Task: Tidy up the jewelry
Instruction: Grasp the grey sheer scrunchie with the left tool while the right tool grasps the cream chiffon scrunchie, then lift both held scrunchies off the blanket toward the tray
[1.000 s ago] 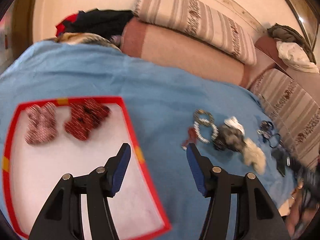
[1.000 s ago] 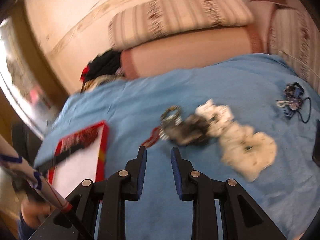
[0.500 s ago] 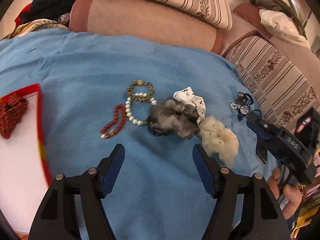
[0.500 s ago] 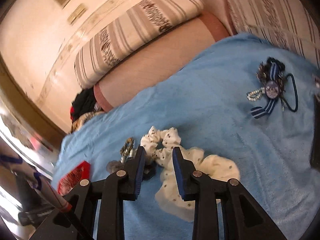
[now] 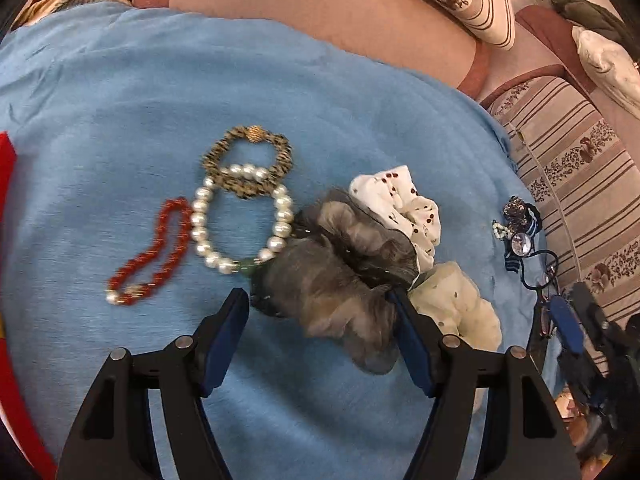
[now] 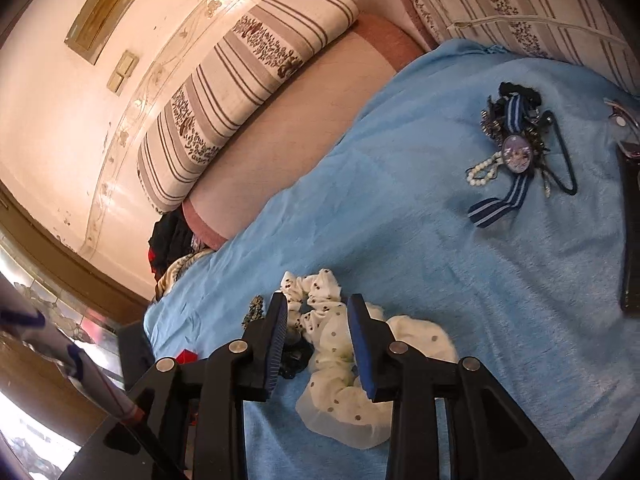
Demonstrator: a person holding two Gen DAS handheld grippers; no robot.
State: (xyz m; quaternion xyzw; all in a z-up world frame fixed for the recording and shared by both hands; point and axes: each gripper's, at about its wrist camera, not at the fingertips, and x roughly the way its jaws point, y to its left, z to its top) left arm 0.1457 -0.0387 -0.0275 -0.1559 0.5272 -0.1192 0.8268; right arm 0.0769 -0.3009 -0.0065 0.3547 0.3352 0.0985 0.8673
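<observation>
On the blue blanket [image 5: 120,92] lie a red bead bracelet [image 5: 154,254], a pearl bracelet [image 5: 240,224], a gold-brown bracelet [image 5: 248,160], a grey scrunchie [image 5: 336,280], a white spotted scrunchie [image 5: 404,204] and a cream dotted scrunchie [image 5: 460,308]. My left gripper [image 5: 320,316] is open, its jaws on either side of the grey scrunchie. My right gripper [image 6: 316,328] is open, low over the cream dotted scrunchie [image 6: 344,396], with the white spotted one [image 6: 316,288] just beyond its tips.
A blue-ribbon brooch hair tie [image 6: 516,152] lies on the blanket to the right, also in the left wrist view [image 5: 520,236]. A dark flat object [image 6: 632,232] lies at the right edge. The red tray edge [image 5: 6,156] is at far left. Striped cushions [image 6: 248,56] line the back.
My left gripper moved right from the red tray to the jewelry pile and now straddles the grey scrunchie. My right gripper moved in over the cream scrunchie and opened wider.
</observation>
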